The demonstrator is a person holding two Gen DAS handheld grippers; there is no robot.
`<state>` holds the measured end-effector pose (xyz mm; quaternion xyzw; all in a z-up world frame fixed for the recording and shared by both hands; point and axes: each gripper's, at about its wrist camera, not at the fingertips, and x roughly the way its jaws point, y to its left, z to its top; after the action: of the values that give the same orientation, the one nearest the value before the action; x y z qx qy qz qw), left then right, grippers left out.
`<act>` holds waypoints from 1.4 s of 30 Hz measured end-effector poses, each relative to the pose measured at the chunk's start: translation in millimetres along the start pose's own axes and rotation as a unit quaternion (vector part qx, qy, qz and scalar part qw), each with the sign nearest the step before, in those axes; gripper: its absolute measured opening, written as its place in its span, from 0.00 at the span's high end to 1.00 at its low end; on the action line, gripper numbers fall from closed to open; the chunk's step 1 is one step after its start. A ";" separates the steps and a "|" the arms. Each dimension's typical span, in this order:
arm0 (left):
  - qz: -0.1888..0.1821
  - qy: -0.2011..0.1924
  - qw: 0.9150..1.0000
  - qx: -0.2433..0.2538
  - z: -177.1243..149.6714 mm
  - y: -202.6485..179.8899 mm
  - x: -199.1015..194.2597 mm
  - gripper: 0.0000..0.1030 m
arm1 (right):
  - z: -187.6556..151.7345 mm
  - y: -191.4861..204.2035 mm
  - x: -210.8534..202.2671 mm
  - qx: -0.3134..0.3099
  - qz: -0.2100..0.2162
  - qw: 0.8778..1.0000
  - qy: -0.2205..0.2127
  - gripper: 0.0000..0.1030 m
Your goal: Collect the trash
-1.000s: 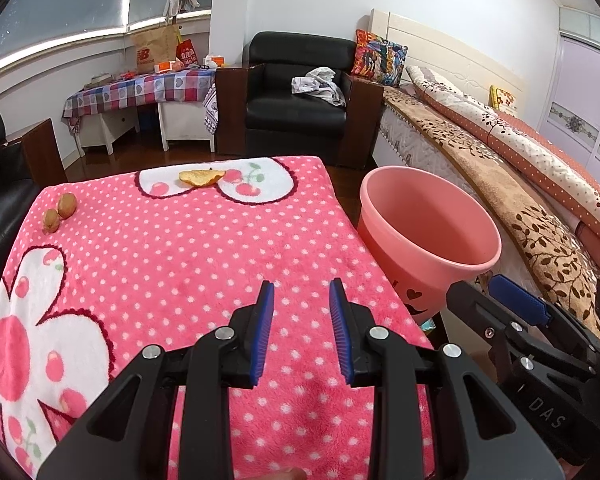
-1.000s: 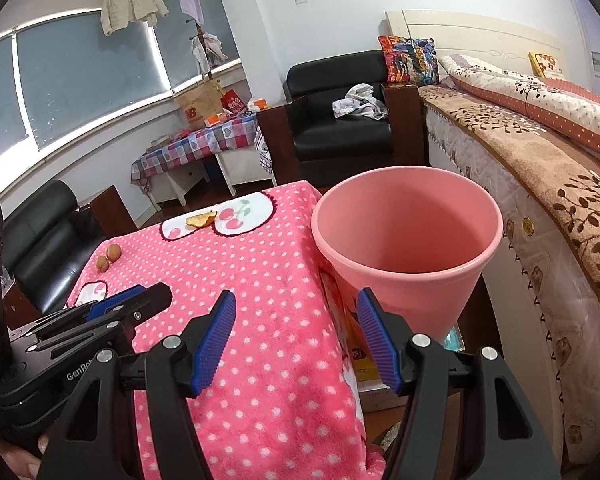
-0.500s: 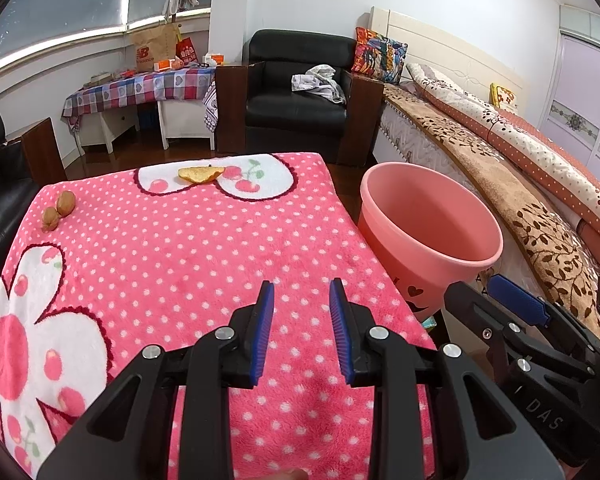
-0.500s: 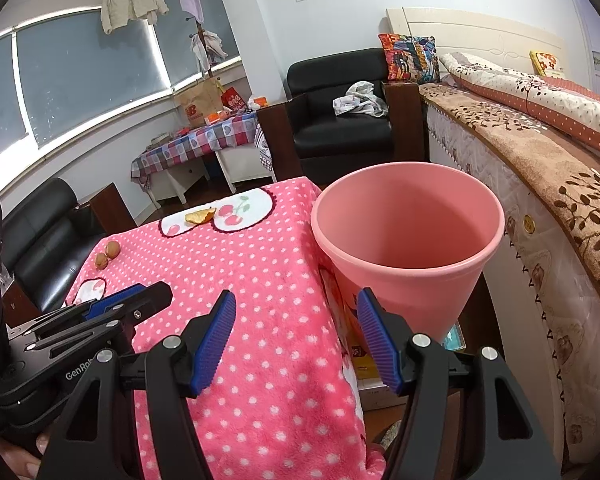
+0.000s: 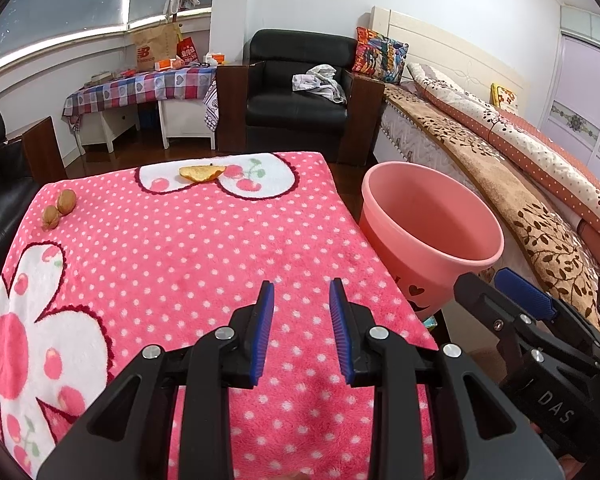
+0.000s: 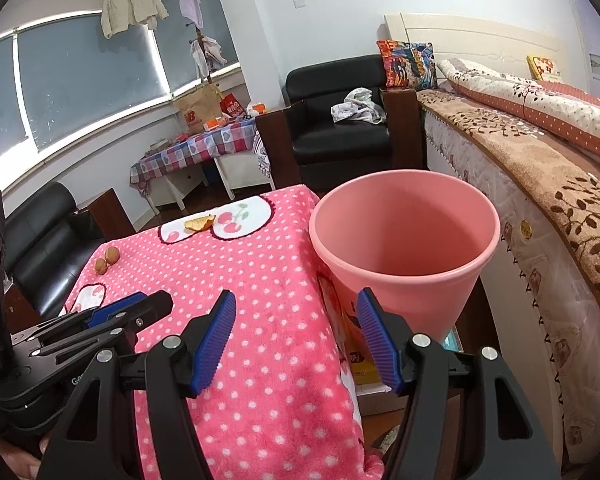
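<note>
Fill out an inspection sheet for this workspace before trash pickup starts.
Surface: pink polka-dot blanket covering the table.
Job's things: orange peel at the far edge; two walnuts far left; pink bin beside the table, looks empty.
Clutter: nothing seen.
Grippers: left gripper and right gripper both open, holding nothing.
Cables: nothing seen.
Surroundings: black armchair, bed, checkered side table.

Round pink plastic bin (image 6: 404, 240) base hidden behind pink polka-dot fleece table cover (image 6: 260, 320) and right gripper (image 6: 296, 334), floor of bin unseen, small items on distant checked-cloth side table (image 5: 140, 88) too small to identify
</note>
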<state>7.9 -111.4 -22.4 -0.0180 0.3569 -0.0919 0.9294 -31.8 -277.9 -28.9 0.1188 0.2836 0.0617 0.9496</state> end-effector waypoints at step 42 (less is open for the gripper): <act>0.011 -0.011 1.000 0.001 0.0 6.9 -2.0 0.72 | 0.8 9.4 1.5 -0.013 -0.006 1.000 0.000 0.39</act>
<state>7.5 -104.3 -21.8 -0.0144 0.3469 -0.0813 0.9343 -30.5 -268.8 -26.6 0.1052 0.2833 0.0597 0.9514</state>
